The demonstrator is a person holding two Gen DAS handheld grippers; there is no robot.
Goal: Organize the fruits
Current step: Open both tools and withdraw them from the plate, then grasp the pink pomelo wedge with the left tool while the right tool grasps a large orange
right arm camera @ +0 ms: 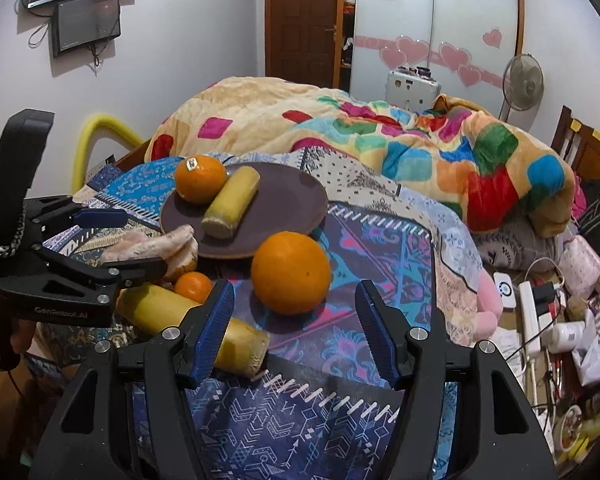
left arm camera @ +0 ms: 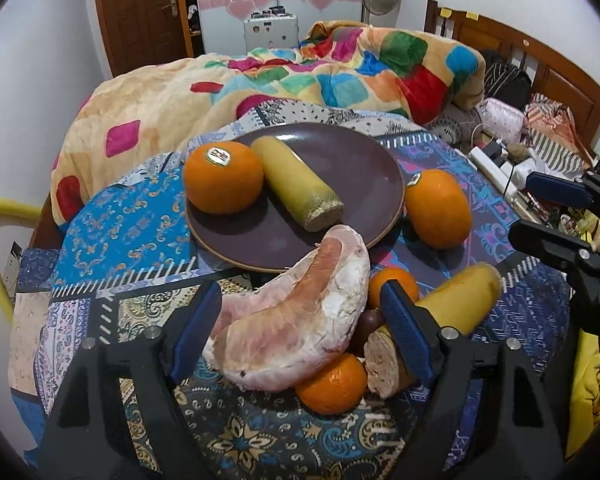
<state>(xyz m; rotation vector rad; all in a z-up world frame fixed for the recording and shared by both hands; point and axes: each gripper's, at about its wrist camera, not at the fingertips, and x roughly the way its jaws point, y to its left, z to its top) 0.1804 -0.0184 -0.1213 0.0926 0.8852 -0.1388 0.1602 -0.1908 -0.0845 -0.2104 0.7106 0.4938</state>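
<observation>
A dark brown plate (left arm camera: 340, 160) (right arm camera: 292, 196) on the patterned cloth holds an orange (left arm camera: 222, 178) (right arm camera: 200, 179) and a yellow sugarcane piece (left arm camera: 296, 184) (right arm camera: 230, 202). My left gripper (left arm camera: 300, 332) is open, its jaws on either side of a peeled pomelo piece (left arm camera: 292, 320) (right arm camera: 156, 246); whether they touch it I cannot tell. Small tangerines (left arm camera: 332, 382) (right arm camera: 193, 285) and a second cane piece (left arm camera: 456, 304) (right arm camera: 192, 326) lie beside it. A large orange (left arm camera: 438, 208) (right arm camera: 291, 272) lies just ahead of my right gripper (right arm camera: 296, 332), which is open and empty.
A colourful blanket (left arm camera: 300, 76) (right arm camera: 380, 132) is heaped behind the plate. A power strip and clutter (right arm camera: 540, 320) lie to the right. A yellow chair frame (left arm camera: 4, 216) stands at the left.
</observation>
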